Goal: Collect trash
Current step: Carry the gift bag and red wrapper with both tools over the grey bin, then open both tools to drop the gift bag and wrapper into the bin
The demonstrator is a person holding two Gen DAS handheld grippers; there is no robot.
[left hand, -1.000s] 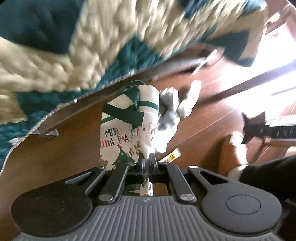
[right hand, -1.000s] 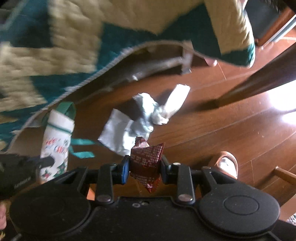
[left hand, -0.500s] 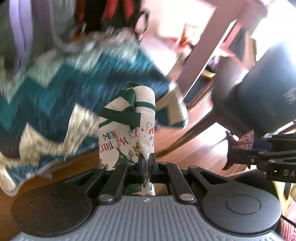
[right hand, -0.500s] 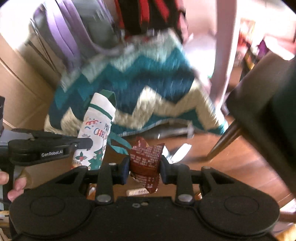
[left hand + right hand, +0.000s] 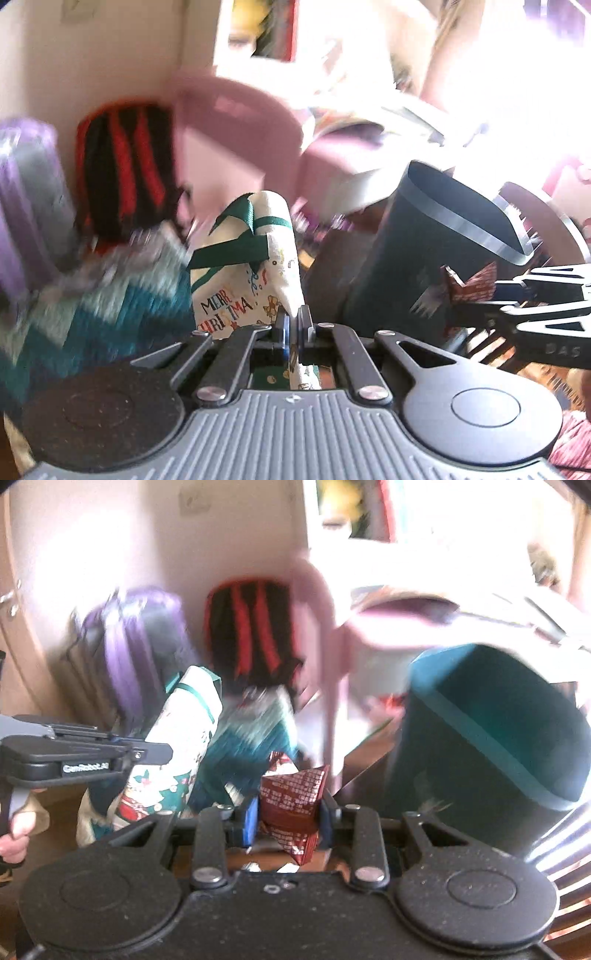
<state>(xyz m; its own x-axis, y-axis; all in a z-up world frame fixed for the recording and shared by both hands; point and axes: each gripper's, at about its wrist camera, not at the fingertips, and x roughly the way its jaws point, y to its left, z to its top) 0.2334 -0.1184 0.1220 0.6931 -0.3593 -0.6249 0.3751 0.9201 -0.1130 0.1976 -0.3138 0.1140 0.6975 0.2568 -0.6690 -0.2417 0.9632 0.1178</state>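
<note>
My left gripper is shut on a white "Merry Christmas" gift bag with green ribbon handles, held upright in the air. The same gift bag shows at the left of the right wrist view, under the left gripper. My right gripper is shut on a crumpled dark red snack wrapper. That wrapper also appears at the right of the left wrist view, in front of a dark teal trash bin. The bin stands to the right with its mouth open.
A pink chair stands behind the bin. A red-and-black backpack and a purple bag lean against the wall. A teal zigzag blanket lies low on the left. A hand holds the left gripper's handle.
Both grippers have risen from the wooden floor with their loads and tilted up. The floor litter has dropped out of view; the trash bin, chair and bags have come into view.
</note>
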